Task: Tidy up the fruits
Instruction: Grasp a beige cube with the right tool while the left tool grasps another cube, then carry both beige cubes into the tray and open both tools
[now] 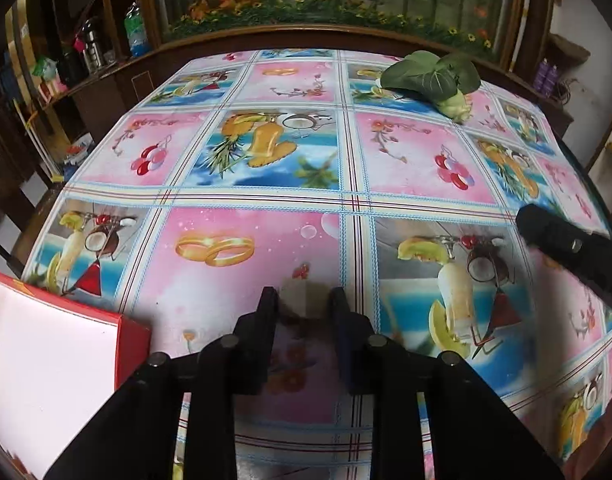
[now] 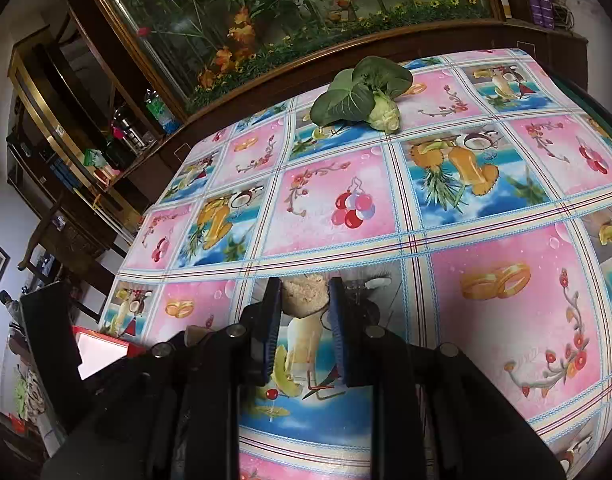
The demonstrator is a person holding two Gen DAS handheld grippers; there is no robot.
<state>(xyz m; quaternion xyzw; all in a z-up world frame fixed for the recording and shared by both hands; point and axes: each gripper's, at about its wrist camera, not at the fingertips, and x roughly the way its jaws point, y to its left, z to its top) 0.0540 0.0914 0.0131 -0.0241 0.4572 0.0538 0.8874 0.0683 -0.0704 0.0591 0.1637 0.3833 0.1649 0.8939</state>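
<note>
Both hand-held grippers closing on small pale pieces over the worktop; bok choy lying at the far side.

Far left, a red box [image 1: 58,360] with white inside is sitting at the near worktop [image 1: 405,160] edge, just beside the left hand-held gripper [image 1: 304,300], which is gripping a blurred pale beige piece [image 1: 302,296] between its pads; what it is, cannot tell. The patterned oilcloth is covering the worktop. Further right, the right hand-held gripper [image 2: 305,292] is pinching a pale, rough-surfaced chunk [image 2: 306,294] at its fingertips, held above the cloth. The bok choy [image 2: 365,92] is lying on its side near the far edge, well apart from both grippers, leaves pointing left, stem end right.
</note>
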